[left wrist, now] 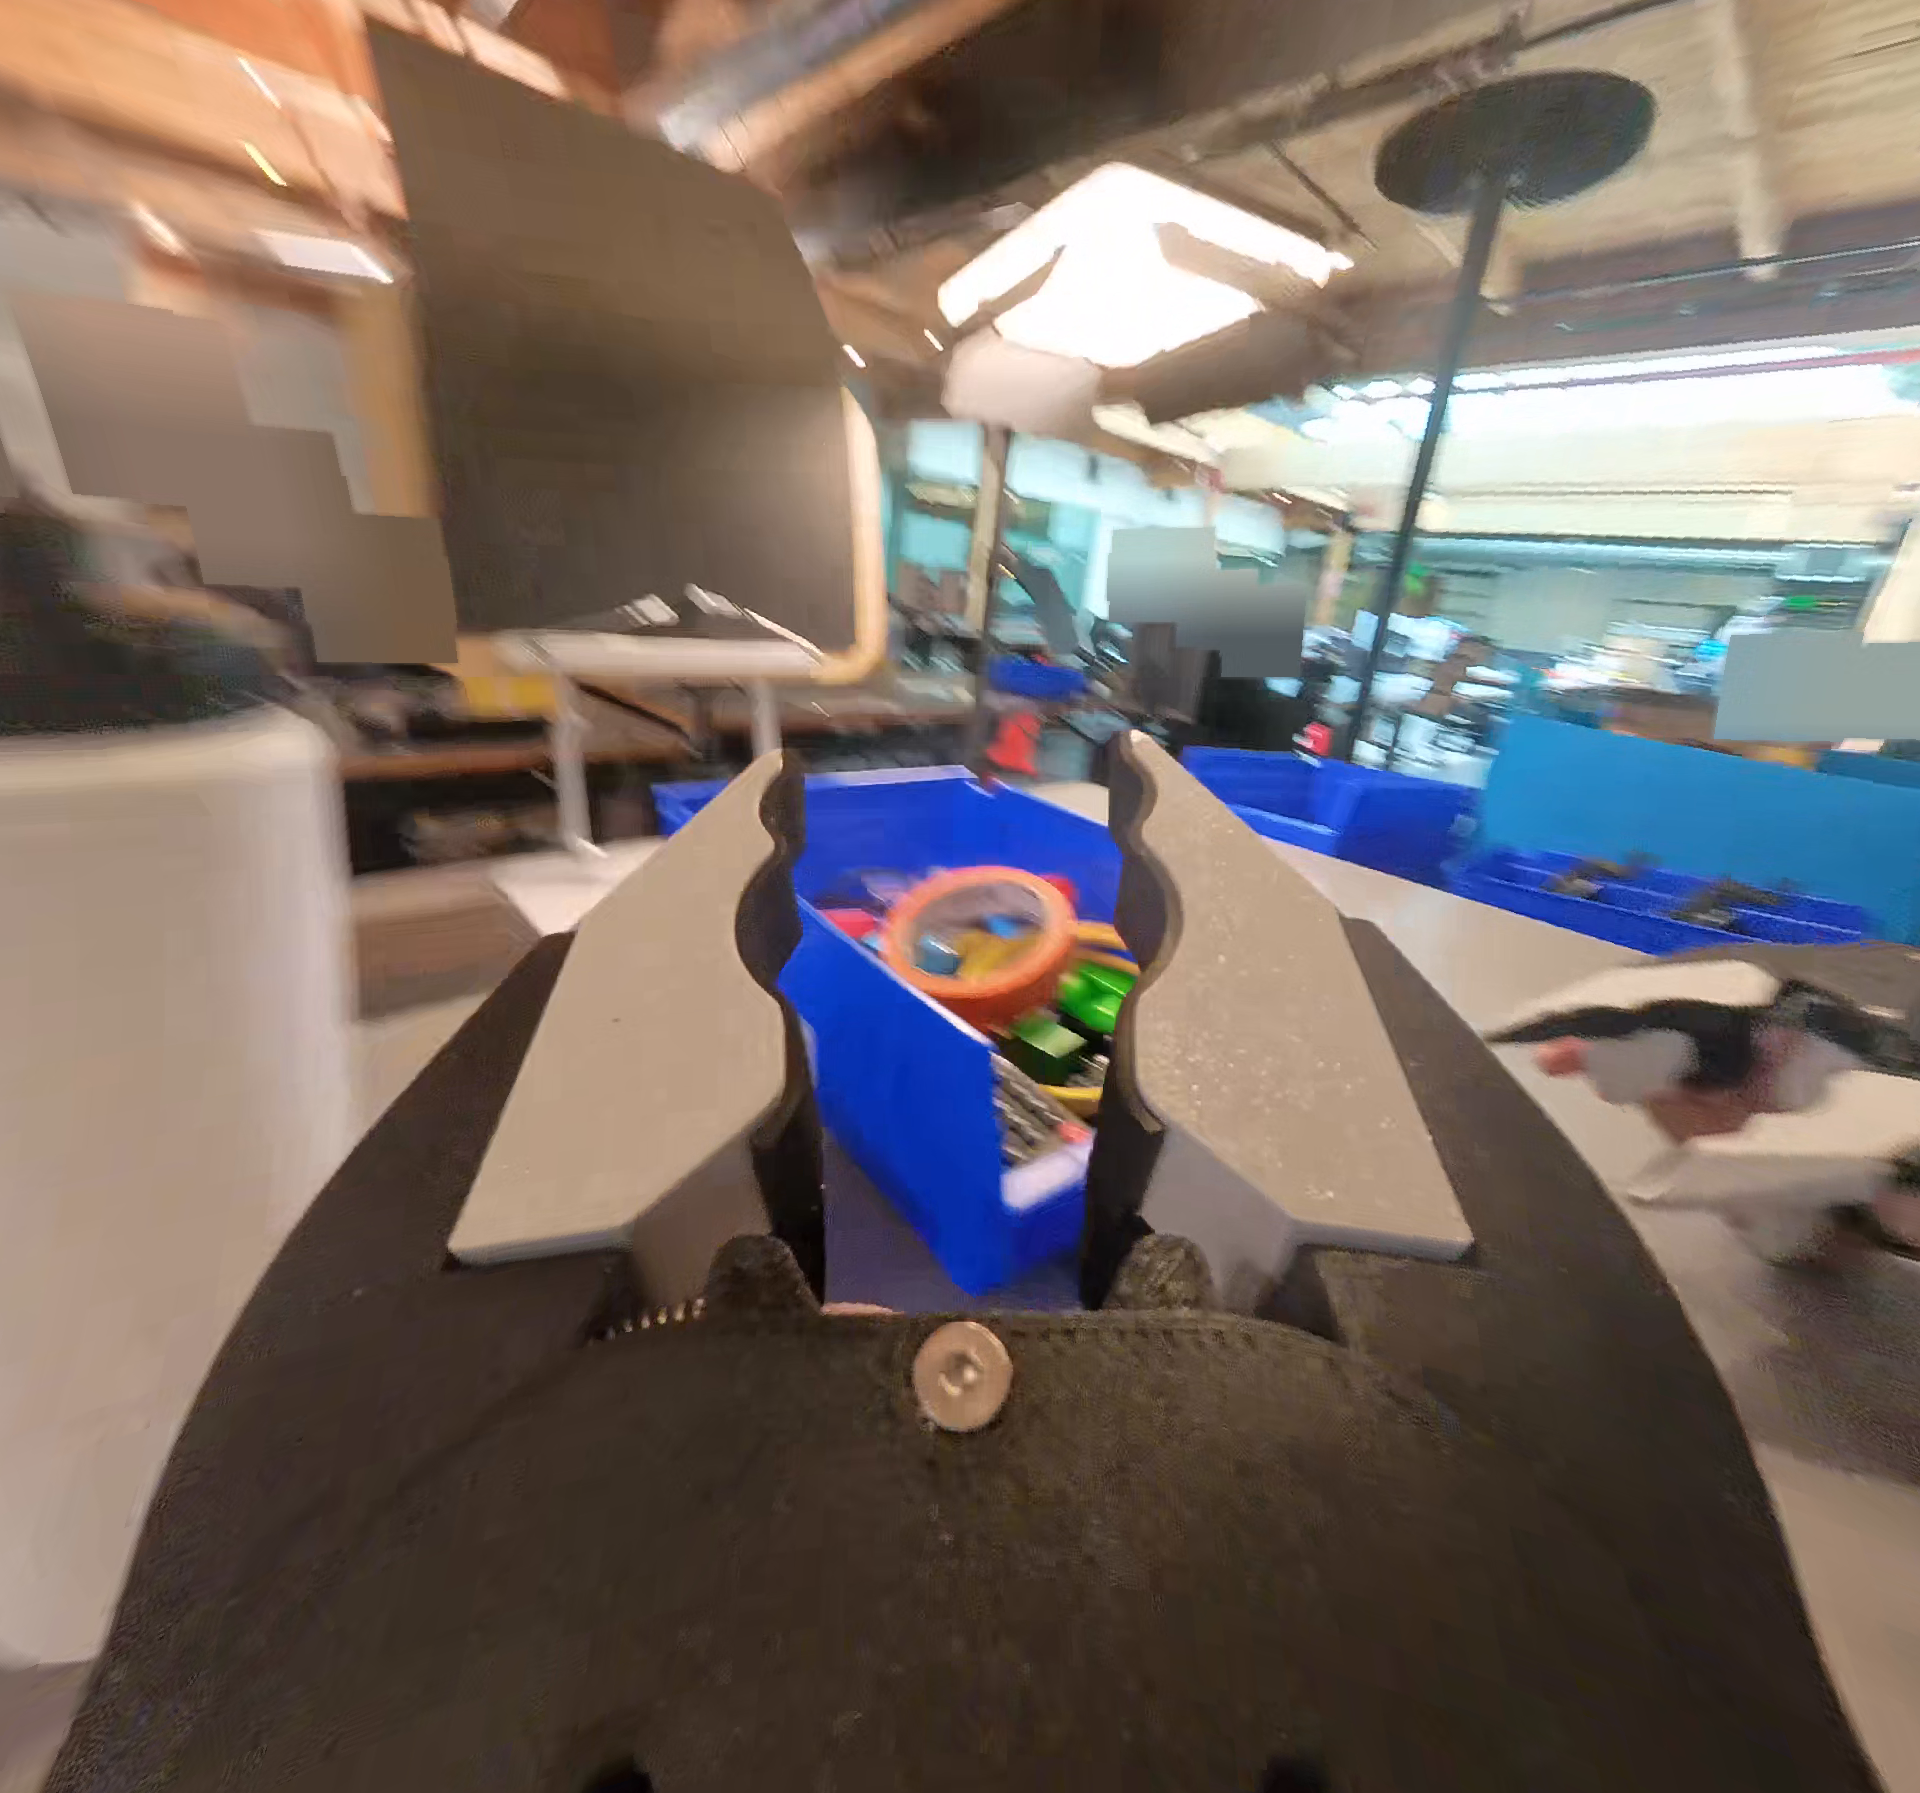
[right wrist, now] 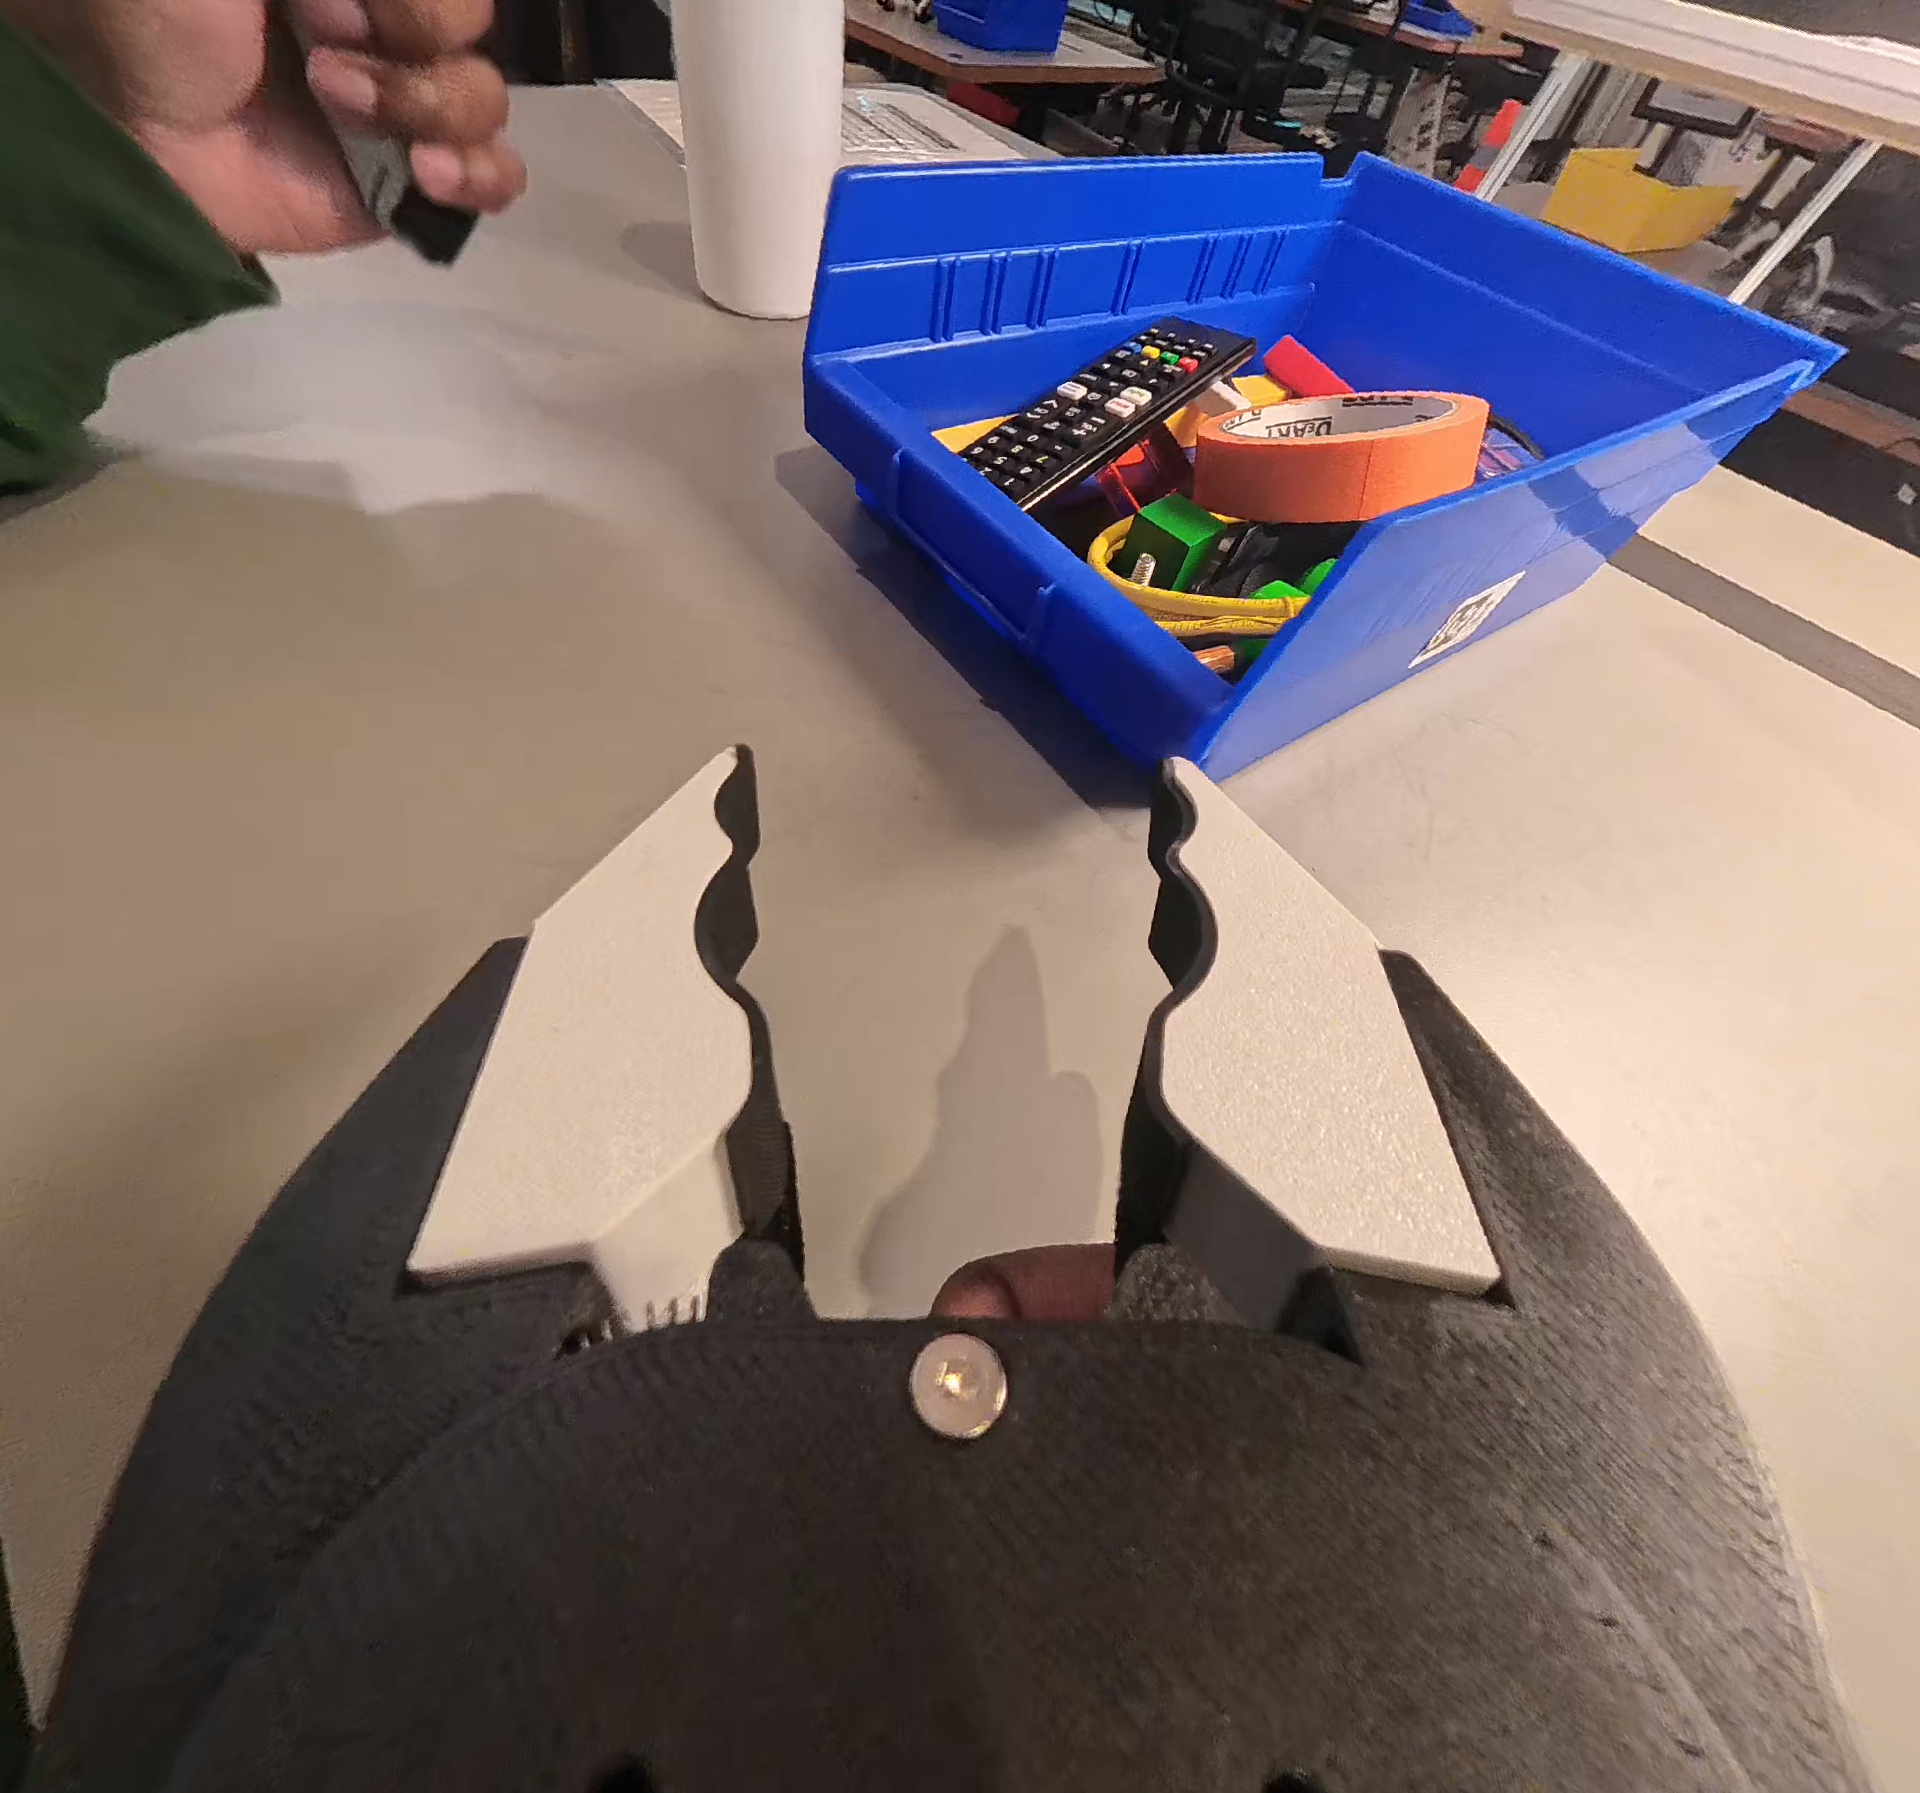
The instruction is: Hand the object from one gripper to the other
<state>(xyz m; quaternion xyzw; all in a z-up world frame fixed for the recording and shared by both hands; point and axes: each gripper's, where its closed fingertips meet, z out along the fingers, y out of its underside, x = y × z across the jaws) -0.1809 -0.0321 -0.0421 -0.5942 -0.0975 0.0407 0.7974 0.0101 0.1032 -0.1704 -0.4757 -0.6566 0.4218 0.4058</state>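
Across a pale grey table (right wrist: 416, 808) in a busy workshop, with more benches, blue bins and a yellow bin far behind, a blue plastic bin (right wrist: 1039, 216) sits a little ahead of the right gripper (right wrist: 951, 777). That gripper is spread wide with only bare tabletop between its grey fingers (right wrist: 613, 1037), and it holds nothing. The left gripper (left wrist: 951, 777) is likewise parted and empty, tilted up toward the ceiling ducts and a bright light panel, with the same bin (left wrist: 904, 1099) seen through its gap; this view is blurred by motion. Inside the bin lie a black remote control (right wrist: 1107, 408) with coloured buttons, a roll of orange tape (right wrist: 1340, 455) resting on top of the pile, green blocks (right wrist: 1174, 538), a red block (right wrist: 1304, 367) and a loop of yellow cable (right wrist: 1195, 600). Which of these is the object to be handed over cannot be told; all lie in the bin, untouched. Printing runs round the tape's inner core, and a small white sticker (right wrist: 1465, 616) sits on the bin's near side wall. A white cylinder (right wrist: 758, 81) stands upright just beside the bin's far left corner. At upper left of the right view, a hand (right wrist: 260, 70) in a green sleeve (right wrist: 83, 268) grips the other tool's handle above the table. A black panel (left wrist: 623, 372) on a stand rises behind the bin.
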